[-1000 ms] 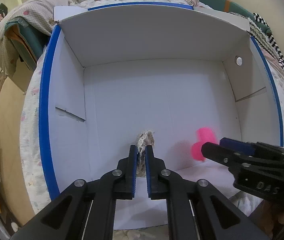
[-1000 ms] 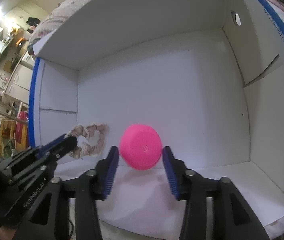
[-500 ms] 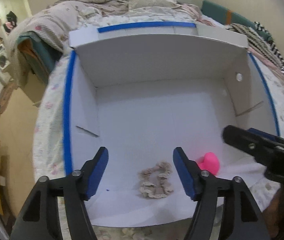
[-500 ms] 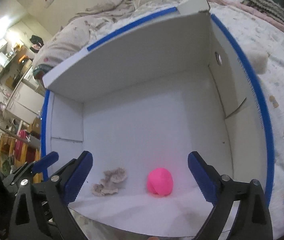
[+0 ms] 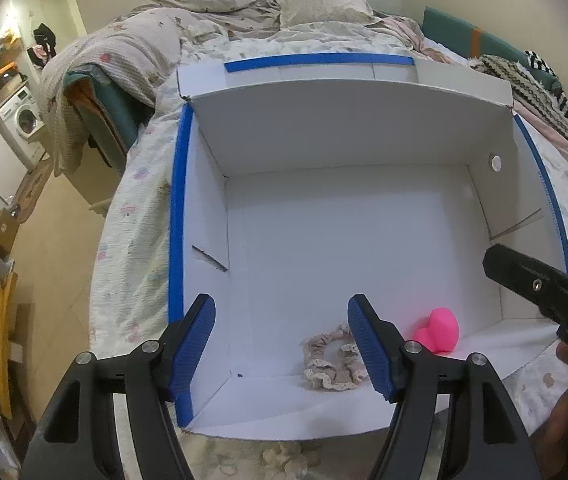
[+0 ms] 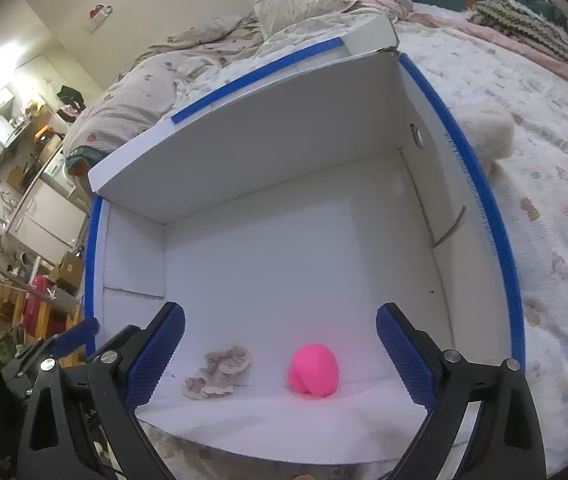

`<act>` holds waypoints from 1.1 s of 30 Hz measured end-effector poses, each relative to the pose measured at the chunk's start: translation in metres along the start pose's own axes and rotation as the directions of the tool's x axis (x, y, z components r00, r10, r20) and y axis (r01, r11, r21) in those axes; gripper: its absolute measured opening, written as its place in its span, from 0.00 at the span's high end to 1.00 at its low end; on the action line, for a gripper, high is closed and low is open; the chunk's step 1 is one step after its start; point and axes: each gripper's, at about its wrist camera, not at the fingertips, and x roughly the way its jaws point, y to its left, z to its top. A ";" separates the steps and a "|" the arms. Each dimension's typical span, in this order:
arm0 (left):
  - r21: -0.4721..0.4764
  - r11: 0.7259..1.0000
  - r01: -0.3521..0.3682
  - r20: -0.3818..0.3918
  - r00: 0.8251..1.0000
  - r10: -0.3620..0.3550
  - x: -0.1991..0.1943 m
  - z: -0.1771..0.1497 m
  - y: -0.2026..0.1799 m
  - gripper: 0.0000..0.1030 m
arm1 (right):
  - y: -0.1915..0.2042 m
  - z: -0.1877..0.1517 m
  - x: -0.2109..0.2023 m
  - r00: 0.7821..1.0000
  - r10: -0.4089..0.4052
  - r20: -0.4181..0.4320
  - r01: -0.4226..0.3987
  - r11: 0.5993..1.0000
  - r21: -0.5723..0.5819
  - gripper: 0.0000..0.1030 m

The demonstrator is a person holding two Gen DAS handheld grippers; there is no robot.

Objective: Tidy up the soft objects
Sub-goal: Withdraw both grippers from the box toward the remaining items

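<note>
A white box [image 5: 348, 148] with blue-taped rims sits on the bed; it also shows in the right wrist view [image 6: 252, 148]. On its floor near the front lie a beige lace scrunchie [image 5: 330, 364] [image 6: 220, 370] and a pink heart-shaped soft toy [image 5: 438, 330] [image 6: 315, 370], a little apart. My left gripper [image 5: 282, 354] is open and empty, raised above the box's front left. My right gripper [image 6: 280, 358] is open and empty above the box's front, wide of the pink toy.
A pale fluffy soft object [image 6: 484, 132] lies on the bedspread just outside the box's right wall. A rumpled quilt and pillow [image 5: 324, 4] lie beyond the box. The bed's left edge drops to the floor [image 5: 52, 248], with furniture and a washing machine [image 5: 24, 120] beyond.
The left gripper opened and let go of the scrunchie, which now lies on the box floor. The right gripper opened wider off the pink toy. Both grippers have risen and pulled back.
</note>
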 end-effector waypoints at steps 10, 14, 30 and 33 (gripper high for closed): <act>-0.040 0.999 0.030 0.030 0.999 -0.029 -0.028 -0.013 0.007 0.36 | 0.008 -0.013 -0.021 0.999 -0.048 0.017 0.049 0.998 -0.047 0.00; -0.045 0.999 0.024 0.042 0.999 -0.022 -0.036 -0.021 0.011 0.36 | 0.011 -0.017 -0.035 0.999 -0.042 0.025 0.043 0.998 -0.051 0.00; -0.183 0.983 0.001 0.020 1.000 0.002 -0.056 -0.071 0.071 0.36 | 0.011 -0.062 -0.068 0.999 -0.027 0.025 0.029 0.997 -0.068 0.00; -0.213 0.977 0.010 -0.009 1.000 -0.012 -0.050 -0.078 0.081 0.36 | 0.010 -0.070 -0.065 1.000 -0.019 0.000 0.019 0.997 -0.071 0.00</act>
